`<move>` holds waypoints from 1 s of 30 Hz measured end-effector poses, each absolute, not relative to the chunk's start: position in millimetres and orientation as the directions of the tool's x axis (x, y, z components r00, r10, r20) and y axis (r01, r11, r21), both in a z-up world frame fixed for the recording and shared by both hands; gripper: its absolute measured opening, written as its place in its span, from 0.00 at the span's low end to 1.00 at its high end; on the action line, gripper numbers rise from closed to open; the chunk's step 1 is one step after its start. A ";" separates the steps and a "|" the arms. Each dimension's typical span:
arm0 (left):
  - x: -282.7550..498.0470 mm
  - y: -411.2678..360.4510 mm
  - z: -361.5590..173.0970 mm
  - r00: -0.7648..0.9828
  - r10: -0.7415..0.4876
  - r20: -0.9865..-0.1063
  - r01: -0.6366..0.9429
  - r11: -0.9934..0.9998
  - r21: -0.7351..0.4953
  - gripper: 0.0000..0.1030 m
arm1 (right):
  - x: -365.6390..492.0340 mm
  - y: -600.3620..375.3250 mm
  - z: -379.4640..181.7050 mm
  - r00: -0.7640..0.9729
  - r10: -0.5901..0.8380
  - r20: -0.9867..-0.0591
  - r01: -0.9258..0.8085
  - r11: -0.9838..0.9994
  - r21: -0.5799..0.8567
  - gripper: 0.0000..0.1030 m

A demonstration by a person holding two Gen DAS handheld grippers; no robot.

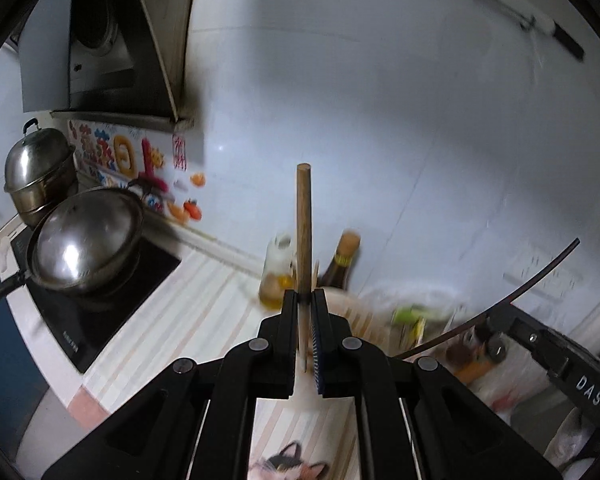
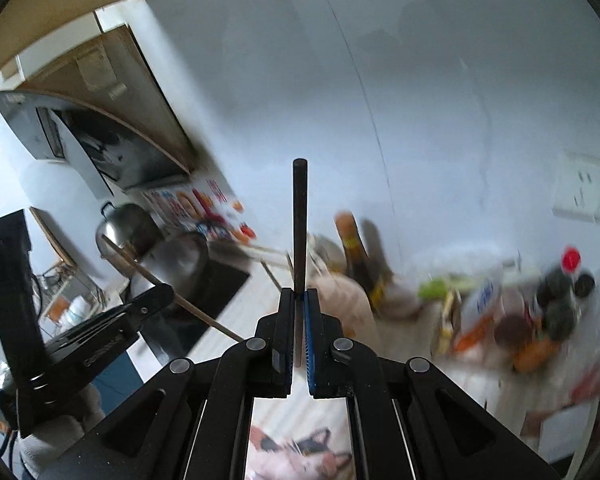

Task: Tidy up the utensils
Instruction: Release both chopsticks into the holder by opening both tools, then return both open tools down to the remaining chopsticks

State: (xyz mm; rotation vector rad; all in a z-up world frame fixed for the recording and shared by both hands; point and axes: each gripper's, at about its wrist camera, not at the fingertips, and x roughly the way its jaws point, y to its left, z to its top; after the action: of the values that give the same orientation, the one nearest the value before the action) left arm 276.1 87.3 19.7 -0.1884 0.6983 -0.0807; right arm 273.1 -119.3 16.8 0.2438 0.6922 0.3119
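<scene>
My left gripper (image 1: pixel 304 298) is shut on a light wooden chopstick (image 1: pixel 303 224) that stands upright between the fingertips, above the striped countertop (image 1: pixel 188 312). My right gripper (image 2: pixel 299 295) is shut on a dark chopstick (image 2: pixel 300 220), also upright. In the right wrist view the left gripper (image 2: pixel 168 292) shows at the left with its light chopstick (image 2: pixel 140 270) slanting through it. In the left wrist view the right gripper's body (image 1: pixel 560 360) is at the right, with the dark chopstick (image 1: pixel 540 276) as a thin curved line. A beige utensil holder (image 2: pixel 340 300) stands just behind the right fingertips.
A lidded wok (image 1: pixel 84 240) and a steel steamer pot (image 1: pixel 36 176) sit on a black hob (image 1: pixel 112 300) at the left. Oil and sauce bottles (image 1: pixel 340 264) stand against the white tiled wall. Jars, packets and bags (image 2: pixel 520 312) crowd the right of the counter.
</scene>
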 end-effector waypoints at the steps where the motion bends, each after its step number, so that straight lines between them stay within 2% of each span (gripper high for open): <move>1: 285.1 88.6 22.7 0.766 -0.138 -0.628 0.009 0.979 -0.204 0.04 | 277.0 -116.0 23.3 0.732 0.358 -0.580 -0.204 0.927 0.314 0.05; 7: 331.1 87.4 11.9 0.728 -0.140 -0.671 0.012 0.981 -0.192 0.04 | 325.3 -96.5 19.7 0.708 0.353 -0.611 -0.215 0.933 0.290 0.05; 12: 355.2 87.7 -12.0 0.676 -0.142 -0.723 0.005 0.982 -0.188 0.04 | 351.9 -80.8 -6.4 0.649 0.353 -0.674 -0.224 0.935 0.275 0.05; 21: 364.4 91.6 -31.9 0.588 -0.227 -0.776 0.008 0.961 -0.275 0.06 | 382.2 -73.3 -48.1 0.528 0.360 -0.769 -0.229 0.932 0.279 0.06; 22: 362.9 92.3 -29.5 0.585 -0.229 -0.778 0.004 0.960 -0.279 0.11 | 384.6 -72.6 -49.6 0.520 0.363 -0.773 -0.228 0.931 0.284 0.06; 23: 360.7 93.0 -26.5 0.587 -0.222 -0.779 -0.001 0.962 -0.275 0.17 | 385.7 -73.7 -50.2 0.512 0.365 -0.778 -0.225 0.931 0.288 0.11; 24: 356.8 93.0 -22.6 0.597 -0.206 -0.775 -0.002 0.966 -0.259 0.22 | 385.0 -77.6 -49.5 0.513 0.365 -0.777 -0.212 0.931 0.298 0.22; 25: 353.7 93.3 -19.3 0.609 -0.190 -0.770 -0.007 0.970 -0.244 0.40 | 383.1 -82.2 -47.9 0.517 0.367 -0.773 -0.204 0.930 0.305 0.28; 26: 348.4 95.1 -16.0 0.620 -0.171 -0.766 -0.017 0.973 -0.230 0.64 | 381.3 -84.6 -46.3 0.522 0.369 -0.769 -0.198 0.929 0.312 0.35; 27: 344.1 97.9 -14.0 0.635 -0.156 -0.757 -0.026 0.975 -0.223 0.70 | 377.4 -90.4 -44.0 0.531 0.366 -0.764 -0.182 0.930 0.318 0.37; 29: 333.2 101.9 -11.5 0.655 -0.124 -0.745 -0.048 0.978 -0.205 0.72 | 370.3 -99.0 -40.3 0.542 0.362 -0.758 -0.172 0.931 0.321 0.39; 30: 328.2 103.9 -12.8 0.656 -0.114 -0.746 -0.057 0.978 -0.200 0.73 | 364.4 -105.9 -39.4 0.550 0.355 -0.756 -0.157 0.933 0.324 0.44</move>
State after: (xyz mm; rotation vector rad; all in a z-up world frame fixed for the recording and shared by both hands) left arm 328.2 103.9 -12.8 -0.2138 0.8566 -0.0325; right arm 364.4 -105.9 -39.4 0.2296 0.9420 0.3059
